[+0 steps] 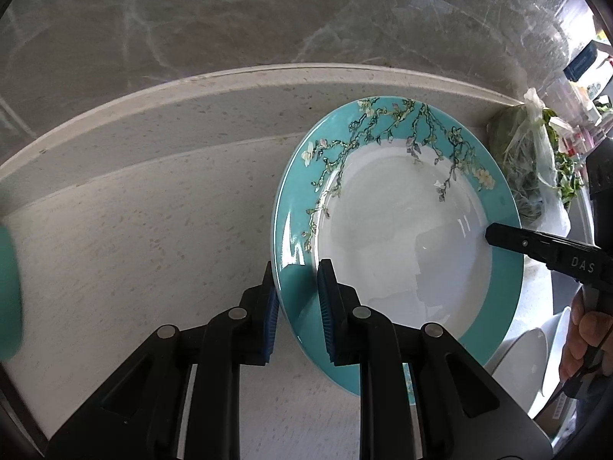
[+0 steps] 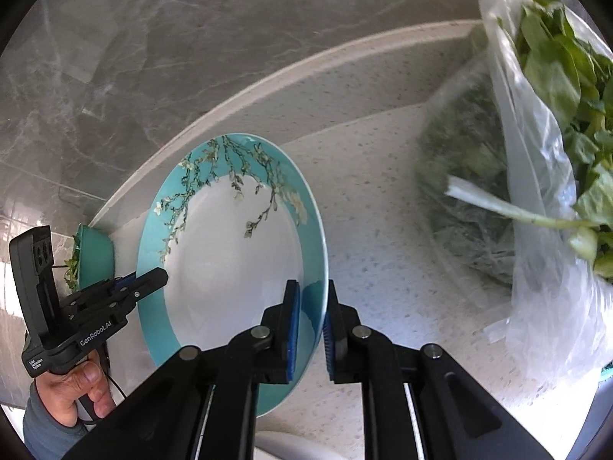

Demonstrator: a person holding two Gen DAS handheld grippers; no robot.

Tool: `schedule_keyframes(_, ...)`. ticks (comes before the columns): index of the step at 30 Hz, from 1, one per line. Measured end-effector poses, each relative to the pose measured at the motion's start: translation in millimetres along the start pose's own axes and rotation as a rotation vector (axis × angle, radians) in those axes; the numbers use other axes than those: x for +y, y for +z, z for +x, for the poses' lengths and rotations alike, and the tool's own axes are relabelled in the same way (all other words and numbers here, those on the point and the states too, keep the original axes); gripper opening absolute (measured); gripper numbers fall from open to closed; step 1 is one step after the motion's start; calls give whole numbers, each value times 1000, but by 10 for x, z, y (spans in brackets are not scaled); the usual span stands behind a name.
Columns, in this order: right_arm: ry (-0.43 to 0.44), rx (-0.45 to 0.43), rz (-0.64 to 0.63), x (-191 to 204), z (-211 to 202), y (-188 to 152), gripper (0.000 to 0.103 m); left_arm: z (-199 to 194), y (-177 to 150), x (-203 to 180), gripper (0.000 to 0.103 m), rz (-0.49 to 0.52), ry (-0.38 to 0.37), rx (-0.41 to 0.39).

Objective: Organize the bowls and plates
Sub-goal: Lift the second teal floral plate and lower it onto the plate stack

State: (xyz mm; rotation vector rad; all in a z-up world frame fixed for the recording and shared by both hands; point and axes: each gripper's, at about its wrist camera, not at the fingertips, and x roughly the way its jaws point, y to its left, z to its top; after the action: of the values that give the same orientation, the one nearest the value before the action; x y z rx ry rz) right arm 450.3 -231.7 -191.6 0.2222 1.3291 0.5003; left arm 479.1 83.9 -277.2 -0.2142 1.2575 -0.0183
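**Now both tools pinch the blossom plate by its rim**

Right now I have the round ceramic plate with a turquoise rim and painted blossom branches [image 1: 398, 230] gripped from two opposite sides. My left tool [image 1: 295, 306] is nearly closed, its blue pads clamped on the turquoise rim, one pad above and one below. My right tool [image 2: 310, 326] is closed the same way on the far edge of the rim. Judging by the shadow under it, the plate sits tilted just above the pale speckled stone table [image 1: 134, 230], near the raised ledge at the grey marble wall [image 1: 230, 19].

I use two grips because a wide glazed plate is slippery and would tip from a single pinch; opposite holds keep it balanced. A clear plastic bag of leafy greens [image 2: 544, 153] lies to the right, near the plate, so I keep it clear of that. A small teal bowl [image 2: 95, 257] holding some greens sits by the ledge on the left, and white dishes [image 1: 525, 349] wait below the plate's right edge, likely where stacking belongs.
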Motion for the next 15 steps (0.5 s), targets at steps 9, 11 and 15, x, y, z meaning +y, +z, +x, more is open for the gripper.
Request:
schedule_keyframes(9,29,-1,-61,275,-149,-121,13,-406,-300,145,18,-27,24,-35)
schedule_keyframes(11,35,0,-75,366,-168,-158,13,-517,-400,193,17,-33,34,-48)
schedule_keyframes(15,49,0,-109,548,-230,-259,13,-742,-571,239,17,-45,53,-71)
